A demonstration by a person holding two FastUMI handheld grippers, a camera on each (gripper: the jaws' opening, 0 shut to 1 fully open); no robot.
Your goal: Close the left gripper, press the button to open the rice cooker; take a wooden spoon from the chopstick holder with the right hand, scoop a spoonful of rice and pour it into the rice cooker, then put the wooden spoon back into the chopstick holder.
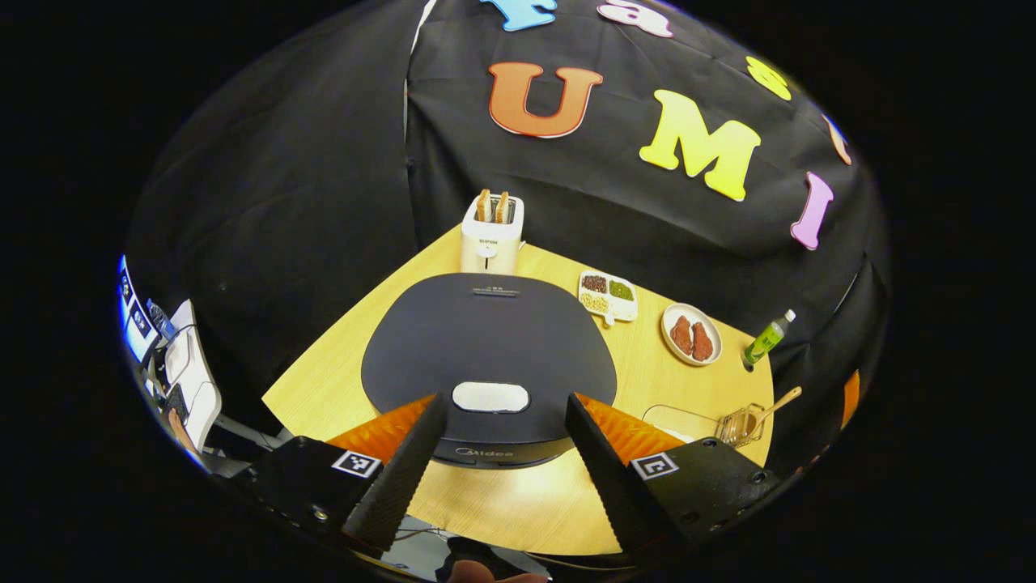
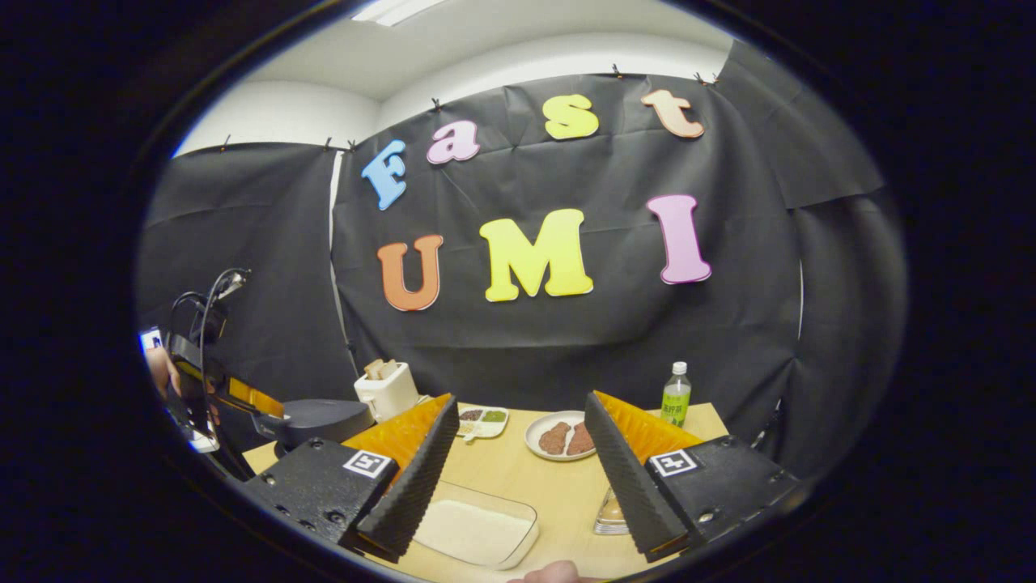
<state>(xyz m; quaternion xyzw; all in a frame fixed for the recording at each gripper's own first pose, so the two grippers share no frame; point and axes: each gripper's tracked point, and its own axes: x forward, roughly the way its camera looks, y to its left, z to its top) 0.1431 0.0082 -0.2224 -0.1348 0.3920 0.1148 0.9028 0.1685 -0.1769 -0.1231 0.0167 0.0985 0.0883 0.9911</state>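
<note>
On the desk (image 1: 518, 506), the rice cooker (image 1: 488, 368) sits with its lid down, and the left tongs (image 1: 502, 417) hover above its front edge, spread wide on either side of the pale button (image 1: 490, 397). The left gripper view takes in the toaster (image 1: 491, 231) behind the cooker, a divided tray (image 1: 608, 295), a plate of meat (image 1: 690, 334), a green bottle (image 1: 767, 338), and the wooden spoon (image 1: 775, 404) standing in the chopstick holder (image 1: 740, 425) beside a clear rice container (image 1: 678, 419). The right gripper view looks lower and level: the right tongs (image 2: 522, 437), also spread and empty, hang over the rice container (image 2: 477, 530), with the left tongs (image 2: 243, 405) and a hand (image 2: 162, 368) seen beside the cooker (image 2: 324, 421).
</note>
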